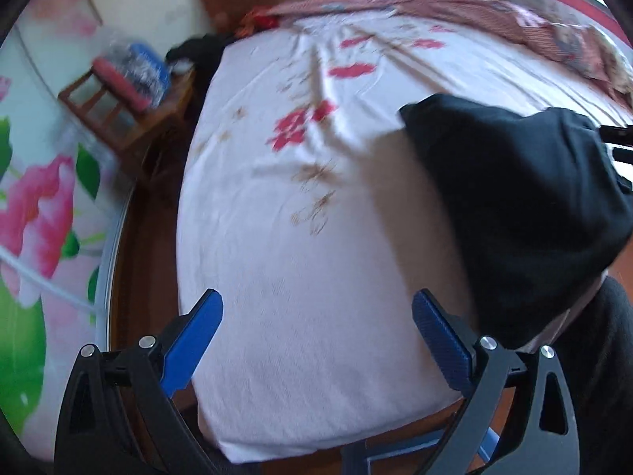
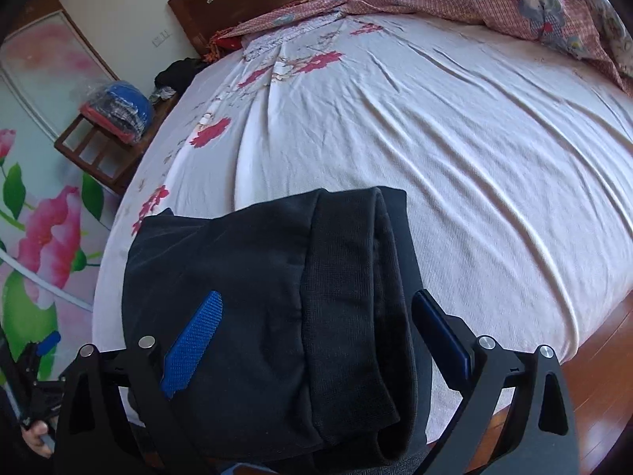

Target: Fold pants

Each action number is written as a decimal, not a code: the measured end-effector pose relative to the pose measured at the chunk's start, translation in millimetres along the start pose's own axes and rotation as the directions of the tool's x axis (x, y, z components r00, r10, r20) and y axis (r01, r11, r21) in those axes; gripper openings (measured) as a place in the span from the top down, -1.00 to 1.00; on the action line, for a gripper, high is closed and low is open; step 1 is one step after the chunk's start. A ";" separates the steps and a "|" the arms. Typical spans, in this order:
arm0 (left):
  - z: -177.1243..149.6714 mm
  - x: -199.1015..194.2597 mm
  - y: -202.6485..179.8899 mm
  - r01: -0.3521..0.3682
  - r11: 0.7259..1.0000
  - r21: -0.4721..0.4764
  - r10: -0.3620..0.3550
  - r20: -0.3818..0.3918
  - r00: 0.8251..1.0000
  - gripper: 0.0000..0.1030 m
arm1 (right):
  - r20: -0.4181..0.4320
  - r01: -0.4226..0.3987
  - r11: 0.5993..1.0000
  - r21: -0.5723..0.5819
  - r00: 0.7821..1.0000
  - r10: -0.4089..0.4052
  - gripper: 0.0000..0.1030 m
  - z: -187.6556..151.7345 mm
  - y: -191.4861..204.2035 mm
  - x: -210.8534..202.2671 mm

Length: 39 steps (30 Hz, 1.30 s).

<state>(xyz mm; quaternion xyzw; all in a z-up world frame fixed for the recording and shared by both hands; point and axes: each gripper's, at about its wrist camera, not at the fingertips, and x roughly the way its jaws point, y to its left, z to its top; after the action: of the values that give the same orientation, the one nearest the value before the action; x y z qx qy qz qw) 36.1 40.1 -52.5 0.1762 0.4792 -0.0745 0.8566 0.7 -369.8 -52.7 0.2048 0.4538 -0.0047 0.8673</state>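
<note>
The black pants (image 2: 277, 316) lie folded into a compact bundle on the near left part of the bed, ribbed waistband facing me. My right gripper (image 2: 316, 328) is open, its blue fingers (image 2: 194, 340) spread just above and to either side of the bundle, not clamped on it. In the left wrist view the pants (image 1: 514, 198) show as a dark mass at the right. My left gripper (image 1: 316, 336) is open and empty over bare sheet near the bed's foot. It also shows in the right wrist view (image 2: 43, 352) at the far left.
The bed (image 2: 474, 158) has a white sheet with red flowers. A crumpled pink checked quilt (image 2: 474, 4) lies along the far side. A wooden chair (image 2: 103, 146) with bagged clothes stands left of the bed, by a flowered wardrobe door (image 2: 43, 229). Wooden floor (image 2: 601, 364) lies at right.
</note>
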 end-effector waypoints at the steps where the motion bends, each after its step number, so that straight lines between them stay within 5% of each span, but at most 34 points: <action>1: 1.2 3.7 1.8 0.001 1.000 -0.017 -0.001 -0.021 1.000 -0.88 | -0.012 -0.024 1.000 -0.002 1.000 0.024 -0.87 2.1 2.2 0.5; 7: 21.2 14.2 19.0 0.064 0.986 -0.152 -0.076 -0.070 0.995 -0.88 | -0.060 -0.041 0.999 0.016 0.997 0.041 -0.84 6.1 -0.9 14.5; 8: 24.2 14.3 20.9 0.078 0.984 -0.162 -0.090 -0.067 0.994 -0.88 | -0.066 -0.063 0.998 0.012 0.996 0.063 -0.74 4.1 0.3 14.9; 12: 32.4 10.0 24.9 0.083 0.981 -0.175 -0.092 -0.045 0.995 -0.90 | -0.074 -0.022 0.999 -0.023 0.997 0.021 0.22 -2.5 2.3 11.0; 15: 41.0 11.1 23.2 0.075 0.985 -0.155 -0.081 -0.033 0.996 -0.91 | -0.077 -0.019 1.000 -0.013 0.997 0.018 0.41 -5.1 -4.5 -1.9; 19: 54.1 7.8 21.2 0.104 0.984 -0.146 -0.106 -0.007 0.994 -0.91 | -0.092 0.102 0.994 -0.036 0.990 -0.104 0.43 -9.6 -11.9 -14.0; 21: 58.7 7.1 17.5 0.111 0.984 -0.141 -0.111 0.009 0.994 -0.95 | -0.119 0.084 0.996 -0.039 0.989 -0.088 0.43 -10.5 -18.2 -7.9; 25: 60.2 24.9 3.8 0.138 0.983 -0.122 -0.143 -0.030 0.989 -0.96 | -0.163 0.144 0.989 -0.022 0.976 -0.145 0.00 -15.1 -27.9 16.4; 27: 60.9 32.8 -2.6 0.158 0.980 -0.119 -0.164 -0.046 0.985 -0.96 | -0.116 0.042 0.998 0.035 0.992 -0.038 0.00 -12.9 -30.8 3.1; 30: 67.8 44.9 -11.6 0.264 0.951 -0.163 -0.274 -0.044 0.961 -0.96 | -0.085 0.016 0.998 0.054 0.996 -0.011 -0.33 -5.1 -41.3 -5.0; 32: 73.7 58.2 -19.6 0.387 0.901 -0.197 -0.403 -0.049 0.914 -0.96 | -0.129 -0.009 0.997 0.072 0.991 0.018 -0.33 -3.1 -53.5 3.1; 37: 79.5 81.0 -39.9 0.435 0.876 -0.208 -0.460 -0.087 0.884 -0.96 | -0.151 -0.031 0.995 0.090 0.988 0.044 -0.33 -3.5 -67.2 6.9; 39: 78.8 88.2 -41.8 0.496 0.838 -0.226 -0.525 -0.087 0.847 -0.96 | -0.143 -0.012 0.996 0.087 0.989 0.025 -0.33 -5.7 -65.3 5.4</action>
<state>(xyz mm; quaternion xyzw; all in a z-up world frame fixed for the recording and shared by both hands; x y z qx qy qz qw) 133.1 -24.4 -99.2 -0.0380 0.5748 -0.2402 0.7813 -13.2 -426.5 -82.7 0.2459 0.5127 -0.0013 0.8226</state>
